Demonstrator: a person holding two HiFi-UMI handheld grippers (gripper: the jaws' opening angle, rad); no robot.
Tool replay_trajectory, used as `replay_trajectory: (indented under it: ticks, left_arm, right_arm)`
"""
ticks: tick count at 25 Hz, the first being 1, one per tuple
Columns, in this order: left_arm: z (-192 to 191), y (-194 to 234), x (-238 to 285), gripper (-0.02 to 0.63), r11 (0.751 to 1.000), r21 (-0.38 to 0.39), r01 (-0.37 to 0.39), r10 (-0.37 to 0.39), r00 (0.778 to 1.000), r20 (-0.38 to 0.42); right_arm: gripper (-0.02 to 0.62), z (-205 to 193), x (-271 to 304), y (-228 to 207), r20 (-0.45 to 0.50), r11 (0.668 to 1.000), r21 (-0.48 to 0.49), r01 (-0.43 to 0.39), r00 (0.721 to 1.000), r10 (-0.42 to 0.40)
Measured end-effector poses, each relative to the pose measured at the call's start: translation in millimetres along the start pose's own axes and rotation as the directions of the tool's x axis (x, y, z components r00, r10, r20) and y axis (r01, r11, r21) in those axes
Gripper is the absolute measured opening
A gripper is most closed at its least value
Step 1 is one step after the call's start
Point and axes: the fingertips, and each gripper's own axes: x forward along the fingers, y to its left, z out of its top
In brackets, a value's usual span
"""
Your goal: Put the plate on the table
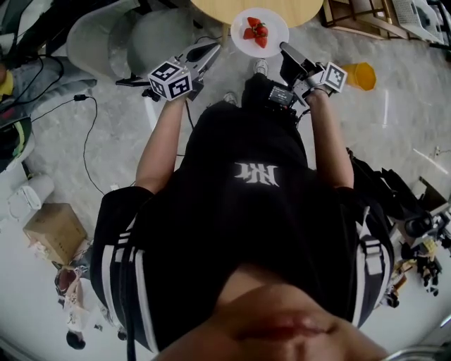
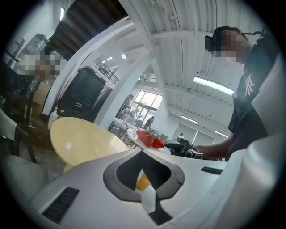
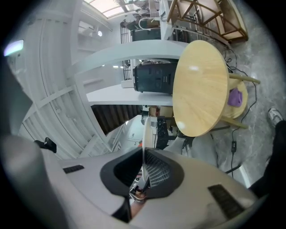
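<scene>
A white plate (image 1: 259,32) with red strawberries (image 1: 256,31) on it hangs just in front of the round wooden table (image 1: 257,8). My right gripper (image 1: 283,48) is shut on the plate's near right rim. In the right gripper view the plate (image 3: 145,134) shows edge-on between the jaws, with the table (image 3: 201,85) beyond it. My left gripper (image 1: 209,49) is to the plate's left, apart from it, shut and holding nothing. In the left gripper view the plate (image 2: 142,136) shows to the right of the table (image 2: 85,141).
Two pale grey chairs (image 1: 134,35) stand left of the table. An orange cup (image 1: 361,74) lies on the floor at right, a wooden frame (image 1: 356,17) behind it. A cardboard box (image 1: 55,229) and cables (image 1: 84,141) lie at left. A purple thing (image 3: 235,97) sits on a seat by the table.
</scene>
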Motion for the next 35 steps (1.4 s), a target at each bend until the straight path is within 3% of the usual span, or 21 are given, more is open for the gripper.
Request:
replay_trajectory:
  ticks: [8, 21, 26, 35]
  left_arm:
    - [31, 27, 40, 0.002, 1.000, 0.010, -0.015, 0.015, 1.000, -0.003]
    - [73, 91, 117, 0.002, 0.991, -0.038, -0.128, 0.128, 0.992, -0.003]
    - [88, 98, 144, 0.002, 0.985, -0.033, -0.170, 0.169, 0.985, -0.019]
    - [107, 111, 176, 0.002, 0.981, -0.019, -0.194, 0.193, 0.980, -0.040]
  right_arm:
    - [0.017, 50, 20, -9, -0.011, 0.999, 0.035, -0.015, 1.000, 0.015]
    - [0.017, 162, 50, -26, -0.122, 0.999, 0.040, -0.015, 0.992, 0.020]
    - [0.017, 188, 57, -30, -0.190, 0.998, 0.061, -0.021, 0.981, 0.032]
    - [0.017, 233, 69, -46, -0.187, 0.993, 0.105, -0.046, 0.980, 0.065]
